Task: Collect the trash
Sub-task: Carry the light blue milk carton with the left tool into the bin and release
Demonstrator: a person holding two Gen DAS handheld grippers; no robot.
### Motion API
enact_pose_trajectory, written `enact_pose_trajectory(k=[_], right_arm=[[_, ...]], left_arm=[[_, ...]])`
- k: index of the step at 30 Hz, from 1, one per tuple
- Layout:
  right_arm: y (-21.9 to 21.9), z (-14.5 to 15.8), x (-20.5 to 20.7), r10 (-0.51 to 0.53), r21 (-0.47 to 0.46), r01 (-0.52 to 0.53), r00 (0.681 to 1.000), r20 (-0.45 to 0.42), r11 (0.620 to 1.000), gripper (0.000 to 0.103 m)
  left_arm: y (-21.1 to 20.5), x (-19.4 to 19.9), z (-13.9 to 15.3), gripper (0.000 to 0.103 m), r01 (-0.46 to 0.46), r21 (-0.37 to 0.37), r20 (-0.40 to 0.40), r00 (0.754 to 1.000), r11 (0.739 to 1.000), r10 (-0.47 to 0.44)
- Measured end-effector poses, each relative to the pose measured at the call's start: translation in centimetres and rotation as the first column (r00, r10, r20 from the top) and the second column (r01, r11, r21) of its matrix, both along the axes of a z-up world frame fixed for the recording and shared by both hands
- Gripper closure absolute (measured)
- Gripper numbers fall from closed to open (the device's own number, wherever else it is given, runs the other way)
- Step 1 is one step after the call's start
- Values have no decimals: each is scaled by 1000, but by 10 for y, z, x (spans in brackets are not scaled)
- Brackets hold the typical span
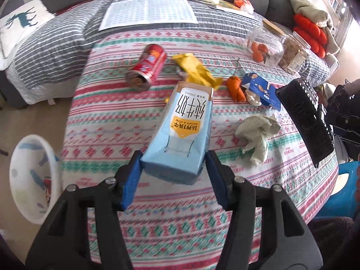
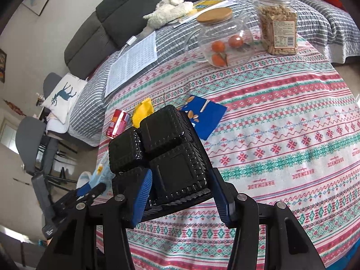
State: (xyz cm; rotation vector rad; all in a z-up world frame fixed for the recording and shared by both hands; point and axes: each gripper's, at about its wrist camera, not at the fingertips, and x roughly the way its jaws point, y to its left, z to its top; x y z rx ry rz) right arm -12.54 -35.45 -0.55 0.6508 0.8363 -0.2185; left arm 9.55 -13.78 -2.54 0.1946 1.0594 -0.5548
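Patterned cloth is covering the desk (image 1: 108, 121) in front of a grey sofa. At lower centre of the left view, the left gripper (image 1: 173, 168) is holding a blue milk carton (image 1: 182, 130), jaws clamped on its base. The right gripper (image 2: 182, 191) is gripping a black plastic tray (image 2: 166, 150) at lower centre of its view. A white bin (image 1: 33, 180) is waiting at lower left. Collection looks barely begun: the red can (image 1: 147, 66), yellow wrapper (image 1: 195, 69), blue packet (image 1: 262, 91) and crumpled tissue (image 1: 258, 135) are lying mid-frame.
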Motion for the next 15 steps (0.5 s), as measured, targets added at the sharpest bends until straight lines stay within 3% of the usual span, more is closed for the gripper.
enact_pose_trajectory(k=[15], right_arm=[[56,-2,45,75,-70,-77,997,-26,995,50]], left_arm=[[91,5,9,44,-134,10,32,991,991,134]])
